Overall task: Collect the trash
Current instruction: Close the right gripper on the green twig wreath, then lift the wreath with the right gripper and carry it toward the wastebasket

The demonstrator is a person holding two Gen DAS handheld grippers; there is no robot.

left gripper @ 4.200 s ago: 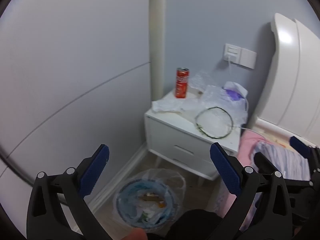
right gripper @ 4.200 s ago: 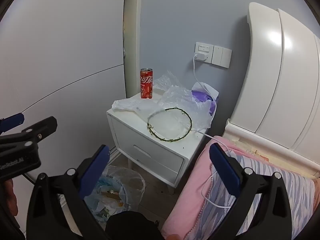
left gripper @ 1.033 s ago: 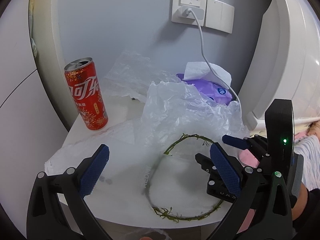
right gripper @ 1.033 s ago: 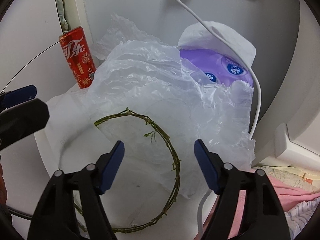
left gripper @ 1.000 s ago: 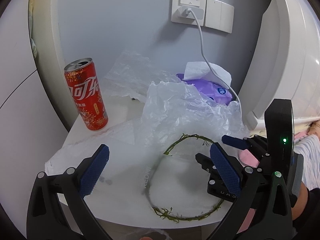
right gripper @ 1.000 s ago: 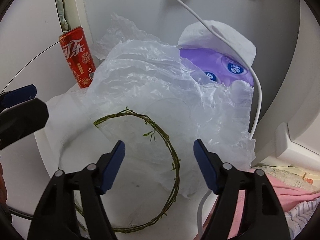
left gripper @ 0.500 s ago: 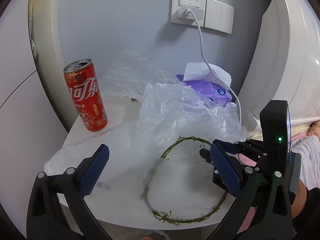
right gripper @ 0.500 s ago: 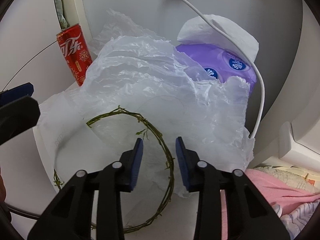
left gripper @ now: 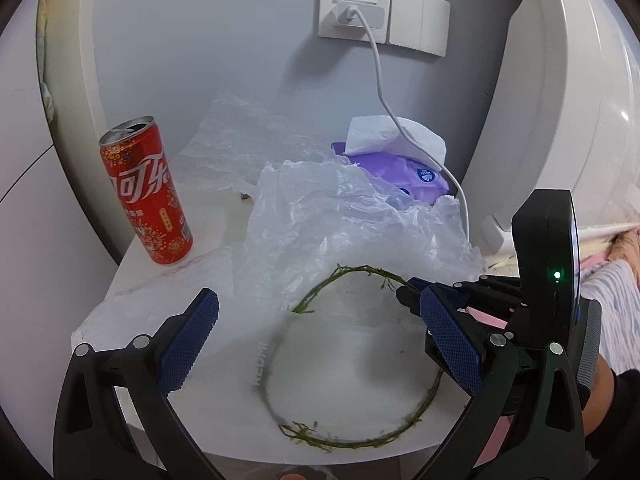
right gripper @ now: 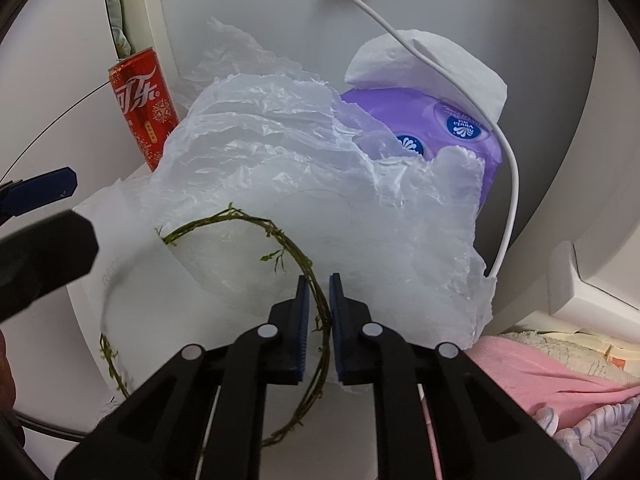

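1. The right gripper (right gripper: 319, 300) has just been closing; its blue pads are clamped on the green vine ring (right gripper: 308, 268), with the stem between them.
2. The left gripper (left gripper: 316, 336) hangs with its jaws wide apart and nothing between them, over the front edge of the nightstand (left gripper: 120, 300).
3. The ring lies near the nightstand's front edge, partly on crumpled clear plastic (left gripper: 340, 224); its left arc is blurred.
4. The plastic hides the front of a purple tissue pack (right gripper: 440, 120) at the back right corner.
5. A red can (left gripper: 146, 196) stands upright at the back left corner, its base hidden by plastic in the right wrist view.
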